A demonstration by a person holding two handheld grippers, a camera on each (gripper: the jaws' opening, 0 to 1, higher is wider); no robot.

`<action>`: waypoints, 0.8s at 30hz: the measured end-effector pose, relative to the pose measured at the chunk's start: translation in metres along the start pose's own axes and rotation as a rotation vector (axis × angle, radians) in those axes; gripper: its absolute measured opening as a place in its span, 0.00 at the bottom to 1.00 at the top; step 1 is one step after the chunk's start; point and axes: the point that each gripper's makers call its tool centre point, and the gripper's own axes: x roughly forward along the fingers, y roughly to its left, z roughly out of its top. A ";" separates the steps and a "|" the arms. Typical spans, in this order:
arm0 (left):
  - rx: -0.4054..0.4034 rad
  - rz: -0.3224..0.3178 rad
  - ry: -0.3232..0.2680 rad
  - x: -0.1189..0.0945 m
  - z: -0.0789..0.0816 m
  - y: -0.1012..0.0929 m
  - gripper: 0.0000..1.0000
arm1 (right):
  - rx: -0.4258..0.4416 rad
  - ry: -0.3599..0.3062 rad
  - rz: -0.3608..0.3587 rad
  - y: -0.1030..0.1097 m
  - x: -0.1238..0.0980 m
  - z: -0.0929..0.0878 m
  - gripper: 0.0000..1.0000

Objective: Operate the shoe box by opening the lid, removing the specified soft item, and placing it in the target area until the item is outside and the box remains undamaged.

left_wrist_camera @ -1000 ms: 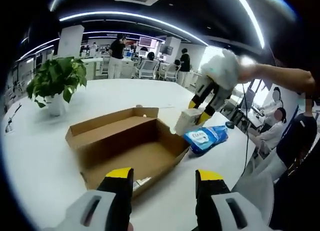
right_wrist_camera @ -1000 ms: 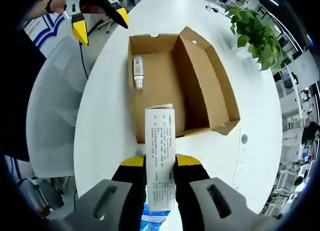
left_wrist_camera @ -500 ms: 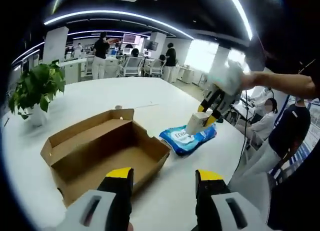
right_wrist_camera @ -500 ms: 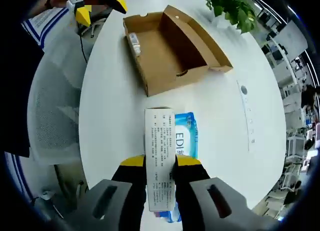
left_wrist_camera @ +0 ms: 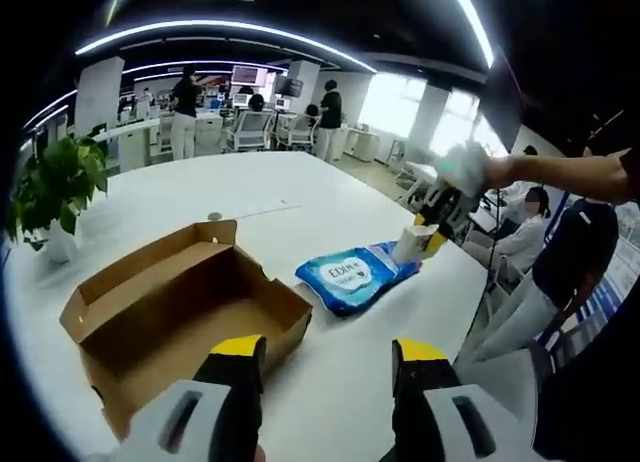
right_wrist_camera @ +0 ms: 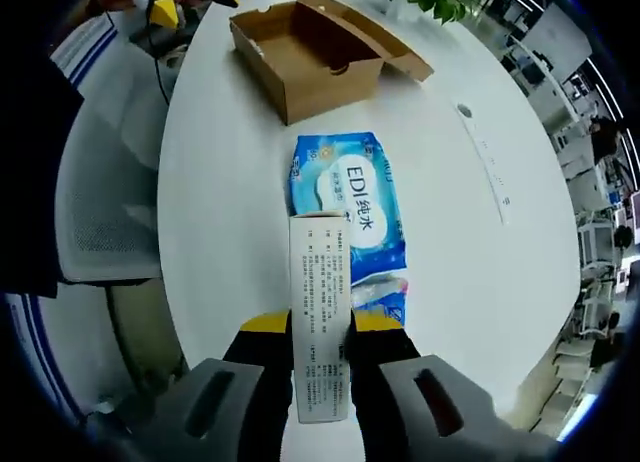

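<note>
The right gripper (right_wrist_camera: 320, 327) clamps a slim white printed carton (right_wrist_camera: 320, 312) directly above the blue soft wipes pack (right_wrist_camera: 352, 217) (already out). Beyond lies the open brown cardboard shoe box (right_wrist_camera: 300, 44). The left gripper (left_wrist_camera: 325, 367) idles, jaws apart.

An open cardboard shoe box (left_wrist_camera: 180, 307) was seen on the white table (left_wrist_camera: 330, 197). Just beside the box lay a blue wipes pack (left_wrist_camera: 355, 275). Beyond the pack, a small white carton (left_wrist_camera: 412, 244) was clamped in the right gripper (left_wrist_camera: 432, 225).

One open brown cardboard shoe box (left_wrist_camera: 180, 307), one blue wet-wipe packet (right_wrist_camera: 352, 217), one slim white printed carton (right_wrist_camera: 320, 312), one potted green plant (left_wrist_camera: 55, 197).
</note>
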 end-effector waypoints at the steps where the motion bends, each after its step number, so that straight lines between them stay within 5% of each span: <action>1: 0.000 0.003 0.002 0.000 -0.001 0.000 0.52 | 0.002 0.000 -0.001 0.000 -0.001 -0.002 0.18; 14: -0.044 0.071 0.011 -0.013 -0.013 0.013 0.52 | -0.027 0.016 0.002 -0.026 -0.002 -0.013 0.18; 24: -0.107 0.162 -0.005 -0.033 -0.024 0.031 0.52 | -0.074 0.039 0.007 -0.072 0.011 -0.019 0.18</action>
